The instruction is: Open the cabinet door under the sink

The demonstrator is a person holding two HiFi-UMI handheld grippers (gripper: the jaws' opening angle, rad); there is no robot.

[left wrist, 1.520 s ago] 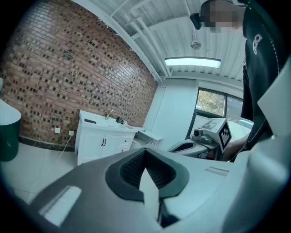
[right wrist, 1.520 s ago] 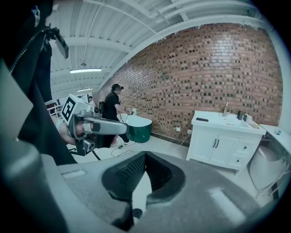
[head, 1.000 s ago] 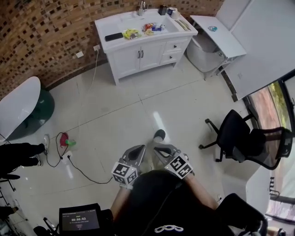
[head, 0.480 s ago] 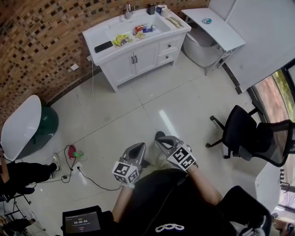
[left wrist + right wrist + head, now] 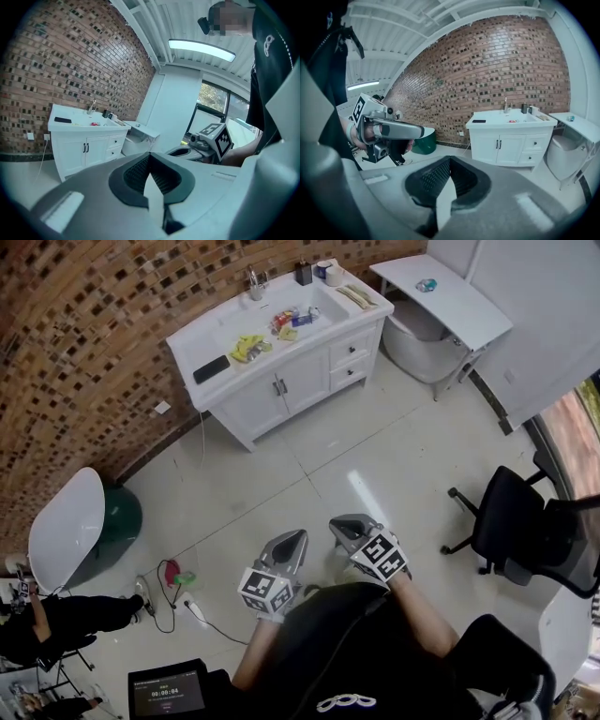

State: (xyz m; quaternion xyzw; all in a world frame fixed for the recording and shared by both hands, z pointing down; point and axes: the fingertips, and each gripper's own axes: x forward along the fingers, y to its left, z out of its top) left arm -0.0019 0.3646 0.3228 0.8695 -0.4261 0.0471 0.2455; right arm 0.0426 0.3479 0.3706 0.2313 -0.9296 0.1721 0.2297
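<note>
White cabinet doors (image 5: 305, 381) stand shut, their handles (image 5: 278, 385) barely discernible.

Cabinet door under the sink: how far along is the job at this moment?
Done: nothing; both cabinet doors look closed. In hand: nothing gripped; the left gripper and right gripper are shut, empty and held near the person, with open floor between them and the cabinet. Left: walk up, grip a door handle, pull it open.

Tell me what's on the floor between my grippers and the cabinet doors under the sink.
Nothing. The head view shows bare tile floor from the left gripper and right gripper to the cabinet doors.
</note>
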